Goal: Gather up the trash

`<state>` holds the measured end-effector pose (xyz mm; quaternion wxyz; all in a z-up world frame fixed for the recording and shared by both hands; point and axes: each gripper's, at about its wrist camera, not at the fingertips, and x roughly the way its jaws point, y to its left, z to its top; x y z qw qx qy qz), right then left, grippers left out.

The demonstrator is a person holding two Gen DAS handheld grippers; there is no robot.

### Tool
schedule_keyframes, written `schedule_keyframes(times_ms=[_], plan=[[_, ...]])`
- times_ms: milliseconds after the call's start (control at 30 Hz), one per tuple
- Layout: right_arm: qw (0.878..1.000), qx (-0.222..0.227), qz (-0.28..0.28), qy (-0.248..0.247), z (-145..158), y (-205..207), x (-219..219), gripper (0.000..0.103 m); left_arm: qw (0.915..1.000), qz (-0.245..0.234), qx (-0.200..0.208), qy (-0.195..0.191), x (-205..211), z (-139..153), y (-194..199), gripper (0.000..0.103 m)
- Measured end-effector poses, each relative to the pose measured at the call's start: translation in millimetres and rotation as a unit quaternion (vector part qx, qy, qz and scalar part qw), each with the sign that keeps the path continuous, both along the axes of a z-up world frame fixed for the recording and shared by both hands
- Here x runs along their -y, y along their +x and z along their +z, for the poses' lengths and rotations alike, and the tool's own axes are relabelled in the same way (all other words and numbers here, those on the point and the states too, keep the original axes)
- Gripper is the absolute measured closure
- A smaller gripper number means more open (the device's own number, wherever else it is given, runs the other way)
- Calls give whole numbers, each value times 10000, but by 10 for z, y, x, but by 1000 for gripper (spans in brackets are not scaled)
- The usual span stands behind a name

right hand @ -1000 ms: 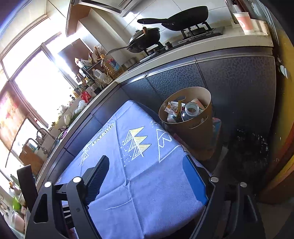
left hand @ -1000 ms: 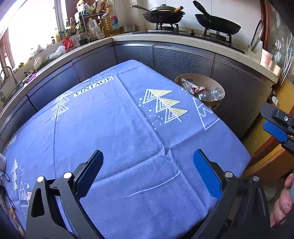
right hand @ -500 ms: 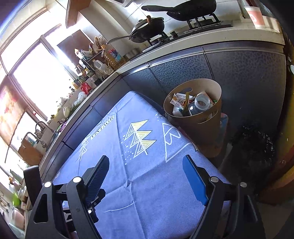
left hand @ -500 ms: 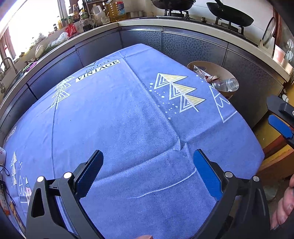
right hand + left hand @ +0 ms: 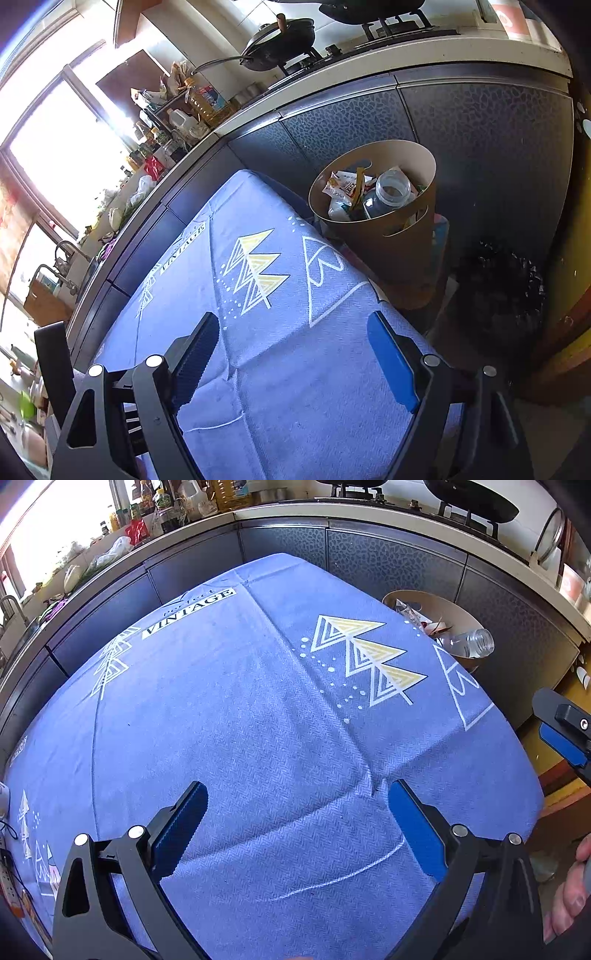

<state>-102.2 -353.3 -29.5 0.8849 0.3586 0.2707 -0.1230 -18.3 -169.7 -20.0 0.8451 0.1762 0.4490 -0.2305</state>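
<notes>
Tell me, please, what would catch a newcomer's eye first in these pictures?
The blue tablecloth with yellow tree prints fills both views. Past its far right corner stands a tan bin holding a clear bottle and wrappers. Both tongs, left and right, are open and empty.

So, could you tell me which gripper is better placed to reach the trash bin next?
Right, probably. The right gripper faces the bin beyond the table's far corner, while the left gripper hangs over the bare tablecloth. Both are open and empty.
</notes>
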Motion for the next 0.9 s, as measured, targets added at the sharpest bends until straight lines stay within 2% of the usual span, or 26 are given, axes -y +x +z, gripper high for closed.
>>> schedule_keyframes(times_ms=[200,400,700,900], plan=[[10000,-6,51,-50,31,76,-49,21,9999,45,-17,-132,-71,14,39,6],[9999,-24,90,-146,60,132,-117,21,9996,212,161,9,-143,5,72,6],[9998,-64,112,-153,52,166,-132,21,9996,245,164,-20,-174,11,70,6],[9999,-42,70,-137,42,131,-137,21,9991,180,267,-278,-211,100,12,6]])
